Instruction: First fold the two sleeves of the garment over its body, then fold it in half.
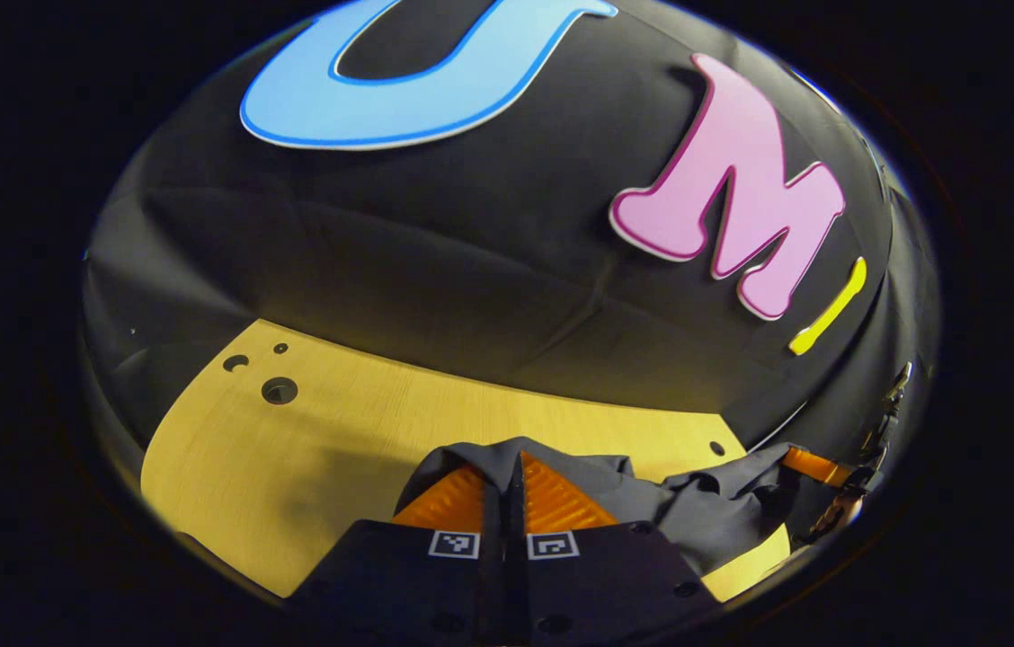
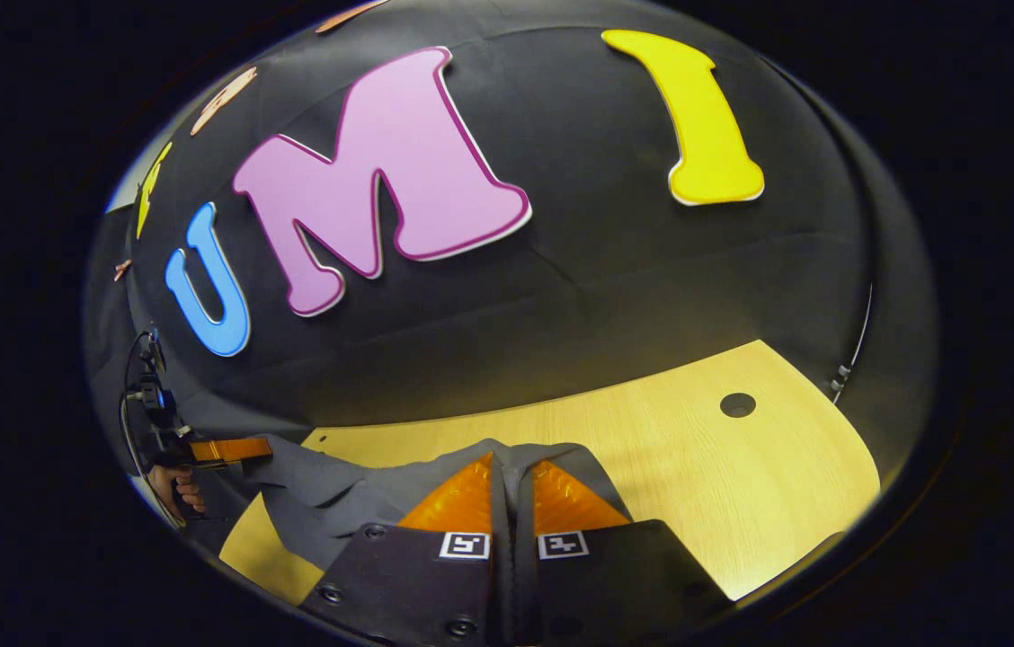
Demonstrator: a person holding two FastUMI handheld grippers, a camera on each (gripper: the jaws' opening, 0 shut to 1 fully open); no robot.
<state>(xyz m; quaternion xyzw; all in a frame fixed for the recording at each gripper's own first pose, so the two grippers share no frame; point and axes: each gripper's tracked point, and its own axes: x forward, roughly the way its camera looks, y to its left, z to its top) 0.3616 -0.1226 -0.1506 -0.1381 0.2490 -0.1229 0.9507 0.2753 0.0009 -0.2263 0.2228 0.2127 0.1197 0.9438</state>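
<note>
Left claw (image 1: 503, 490) closed, fingers pinched together on a fold of the dark grey garment (image 1: 696, 508); cloth runs up between the pads and peaks above the tips. Right claw (image 2: 511, 490) likewise clamped on an edge of the same garment (image 2: 336, 499). Each claw also appears far off in the other's view, with cloth stretched from it — so the garment hangs slung between the two, just above the pale wooden tabletop (image 1: 309, 431), sagging in the middle.

Handling, as a judgement: light, thin, fully limp fabric — no stiffness, drapes and wrinkles freely, not fragile. Best taken at hems, cuffs or corners, pinching a doubled edge so it does not slide out; a single layer might slip.

A person's hand (image 2: 176, 490) grips the far claw in the right gripper view.

Writing: no brand or garment label readable. Small square coded markers (image 1: 454, 544) sit on the claw bodies; nothing legible.
</note>
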